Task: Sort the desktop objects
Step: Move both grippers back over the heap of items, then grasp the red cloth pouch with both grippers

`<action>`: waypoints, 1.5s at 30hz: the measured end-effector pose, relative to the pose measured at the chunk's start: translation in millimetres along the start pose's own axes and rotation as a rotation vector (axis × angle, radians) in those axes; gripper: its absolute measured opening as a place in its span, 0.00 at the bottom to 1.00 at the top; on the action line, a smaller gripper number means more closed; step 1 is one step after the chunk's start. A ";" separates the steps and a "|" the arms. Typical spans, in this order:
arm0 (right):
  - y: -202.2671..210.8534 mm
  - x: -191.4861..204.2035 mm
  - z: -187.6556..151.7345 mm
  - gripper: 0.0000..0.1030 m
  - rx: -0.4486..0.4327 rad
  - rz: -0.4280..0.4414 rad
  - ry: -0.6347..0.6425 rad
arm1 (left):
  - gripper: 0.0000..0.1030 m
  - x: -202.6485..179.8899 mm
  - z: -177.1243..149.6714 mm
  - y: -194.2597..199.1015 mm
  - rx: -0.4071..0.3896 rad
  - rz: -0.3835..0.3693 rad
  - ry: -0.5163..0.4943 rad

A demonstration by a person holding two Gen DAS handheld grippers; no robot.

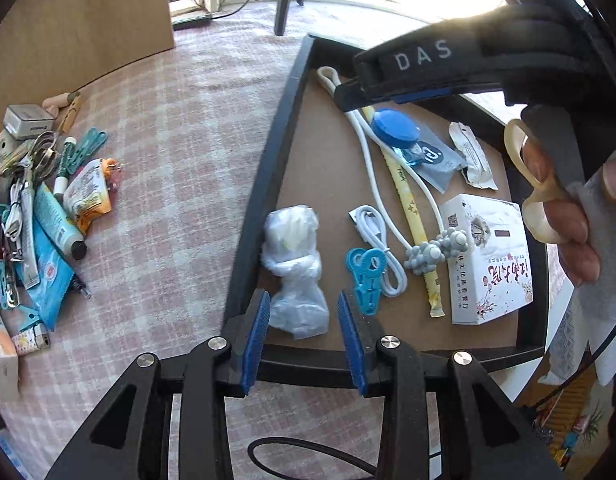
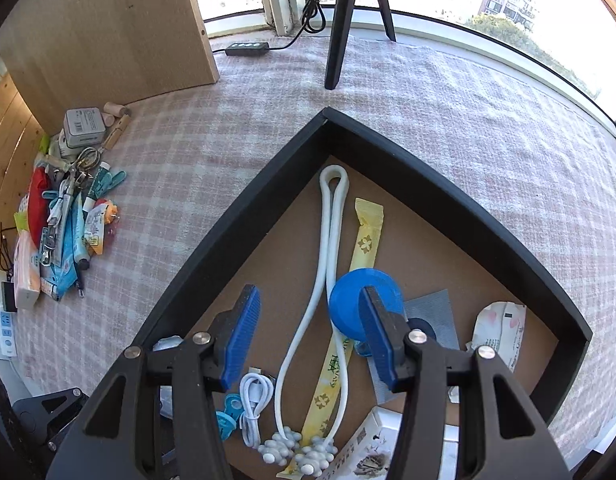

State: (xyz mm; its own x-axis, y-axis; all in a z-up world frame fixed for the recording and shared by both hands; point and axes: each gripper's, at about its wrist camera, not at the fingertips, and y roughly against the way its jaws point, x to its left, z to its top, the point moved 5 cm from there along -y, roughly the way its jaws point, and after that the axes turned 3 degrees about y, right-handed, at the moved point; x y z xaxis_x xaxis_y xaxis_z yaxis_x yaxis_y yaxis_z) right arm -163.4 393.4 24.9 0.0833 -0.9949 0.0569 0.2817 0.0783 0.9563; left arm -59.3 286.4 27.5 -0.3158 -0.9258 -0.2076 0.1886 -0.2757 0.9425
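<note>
Your tray (image 1: 268, 184) holds several items, but the pile (image 1: 48, 208) remains; left gripper (image 1: 304, 336) straddles the plastic bag (image 1: 296, 264) unclamped, right gripper (image 2: 308, 336) gapes empty.

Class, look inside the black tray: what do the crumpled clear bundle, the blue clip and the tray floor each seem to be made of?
Clear bundle: thin plastic film, glossy, creased and see-through. Blue clip: hard moulded plastic, smooth with an even colour. Tray floor: probably cardboard or fibreboard, matt brown with no shine; its black rim looks matt too.

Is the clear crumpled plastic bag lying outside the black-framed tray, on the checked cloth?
No, the clear crumpled plastic bag lies inside the black-framed tray, on its brown floor near the left wall.
</note>
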 end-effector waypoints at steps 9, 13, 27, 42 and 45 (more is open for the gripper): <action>5.2 93.4 7.9 0.49 -0.015 0.115 0.088 | 0.33 107.0 -11.8 21.1 -0.067 0.066 0.178; -1.1 144.3 16.5 0.49 -0.005 0.167 0.136 | 0.33 168.6 -11.5 34.8 -0.092 0.109 0.244; -43.0 319.0 77.4 0.45 0.044 0.320 0.228 | 0.33 357.9 35.2 56.1 -0.139 0.181 0.381; -98.9 375.7 94.0 0.46 0.128 0.346 0.228 | 0.43 390.2 57.2 19.4 -0.114 0.030 0.407; -99.0 376.7 96.5 0.46 0.131 0.373 0.209 | 0.44 384.0 51.8 14.0 -0.111 -0.015 0.413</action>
State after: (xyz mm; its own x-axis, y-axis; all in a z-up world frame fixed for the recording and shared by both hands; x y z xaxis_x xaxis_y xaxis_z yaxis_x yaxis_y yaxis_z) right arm -252.1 4.8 -20.6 0.3518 -0.8649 0.3581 0.0737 0.4069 0.9105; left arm -226.2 -59.6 -25.4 0.0752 -0.9412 -0.3294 0.2932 -0.2948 0.9094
